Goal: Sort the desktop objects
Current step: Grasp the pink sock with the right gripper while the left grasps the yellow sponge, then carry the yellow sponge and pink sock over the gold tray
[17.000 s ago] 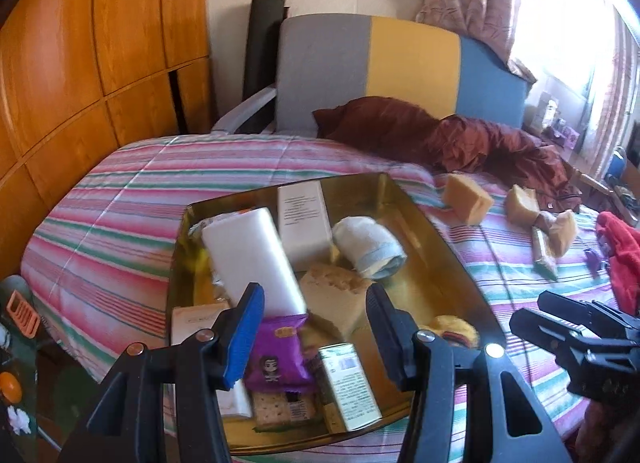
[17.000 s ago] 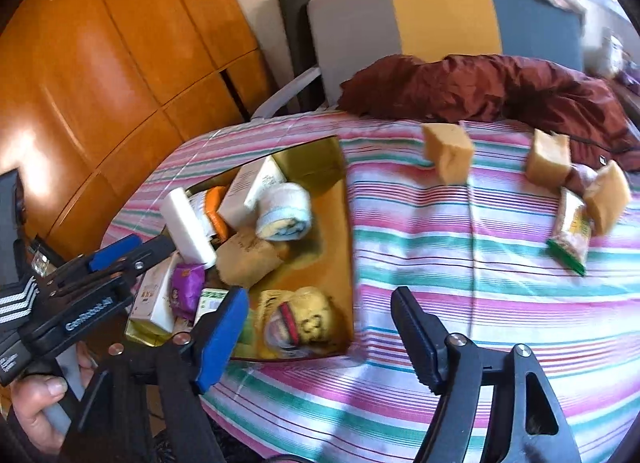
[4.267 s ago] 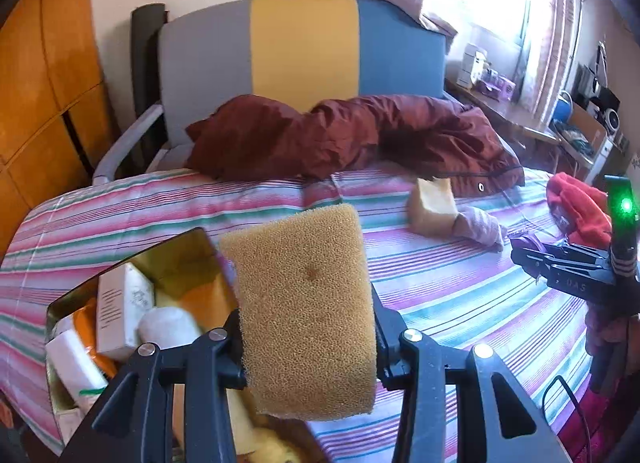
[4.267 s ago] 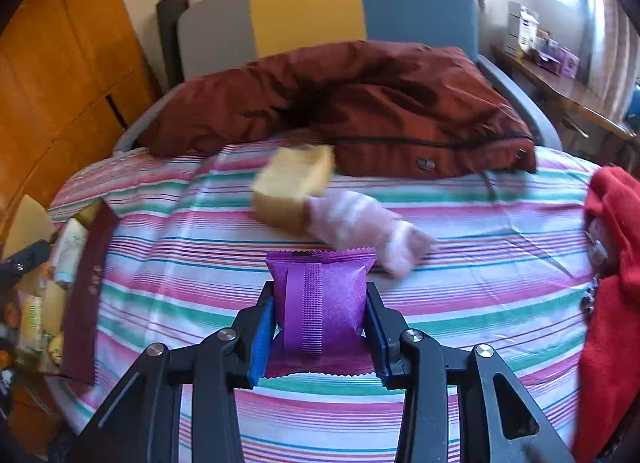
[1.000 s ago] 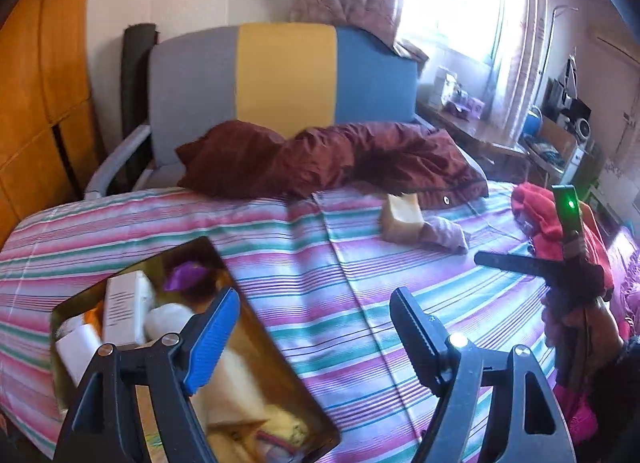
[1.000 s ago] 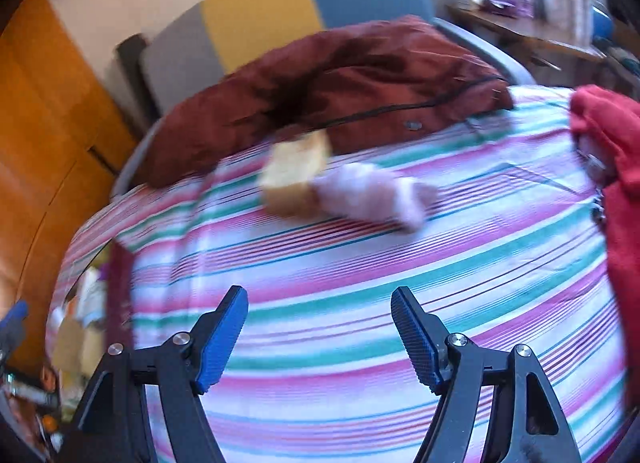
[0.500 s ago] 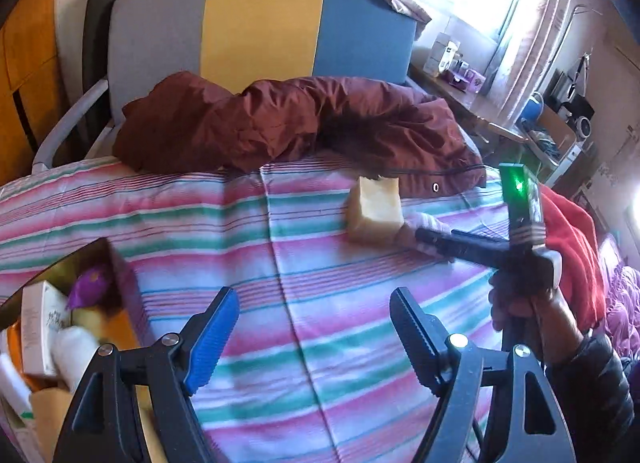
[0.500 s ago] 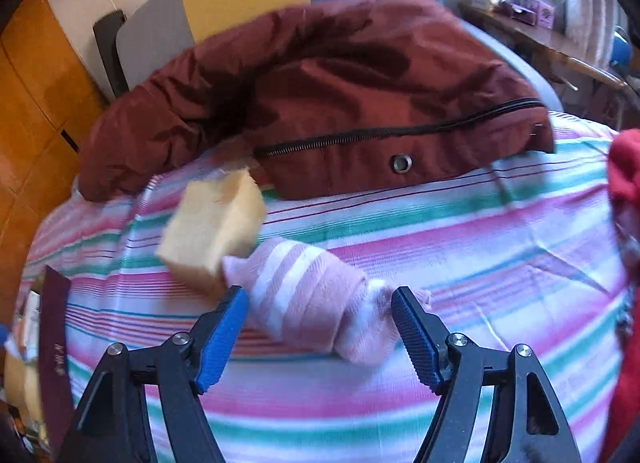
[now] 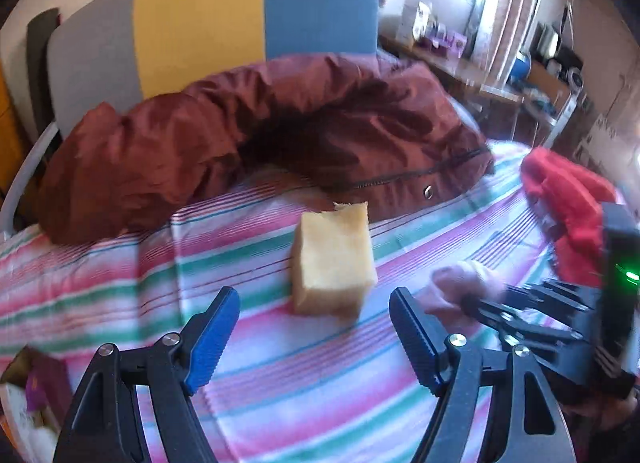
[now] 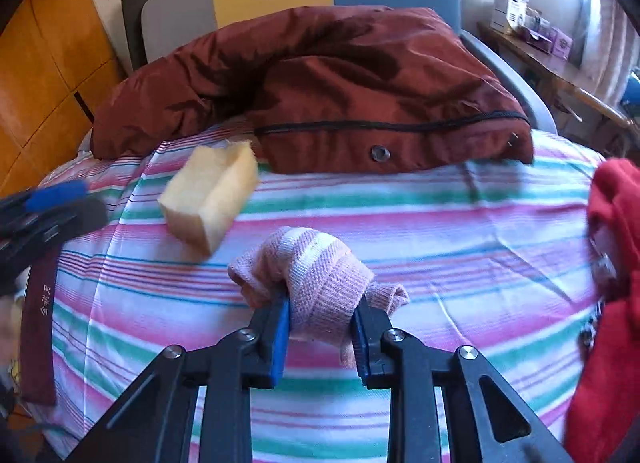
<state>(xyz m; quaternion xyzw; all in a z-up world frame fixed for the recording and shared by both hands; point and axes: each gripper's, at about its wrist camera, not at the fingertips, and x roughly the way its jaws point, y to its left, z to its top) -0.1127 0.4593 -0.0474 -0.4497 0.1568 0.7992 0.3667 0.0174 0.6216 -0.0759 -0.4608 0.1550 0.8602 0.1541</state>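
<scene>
Sponge block point(image 9: 334, 261): yellow foam, lying on the striped bedsheet point(image 9: 120, 275), dead ahead of my left gripper point(image 9: 316, 333) and a little beyond the fingertips. Left jaws wide apart, nothing in them. From the left wrist view the block's centre sits just right of the midline between the fingers, so the approach is nearly straight forward with a slight rightward trim. Its long axis runs away from me toward the maroon jacket point(image 9: 256, 135); the narrow width faces my jaws, so they should straddle it across the short side without rotating. Far end is ragged and near the jacket hem, whether touching I can't tell.

Right gripper point(image 10: 320, 327) is clamped on the pink sock point(image 10: 308, 279), rolled up, pinched across its middle with a loose end poking out to the right. From the right wrist view the sponge block point(image 10: 210, 197) is up and left of the sock, close but apart; left gripper's blue pad shows at the left edge near it.

My read: left is the nearer free hand, so the sponge is its job; right is busy with the sock. Box corner point(image 9: 24, 395) with sorted stuff is low left in the left view, well apart from the block. Red cloth point(image 10: 612, 303) on the right is outside both paths.

Risk: foam compresses, so close deep enough for grip.
</scene>
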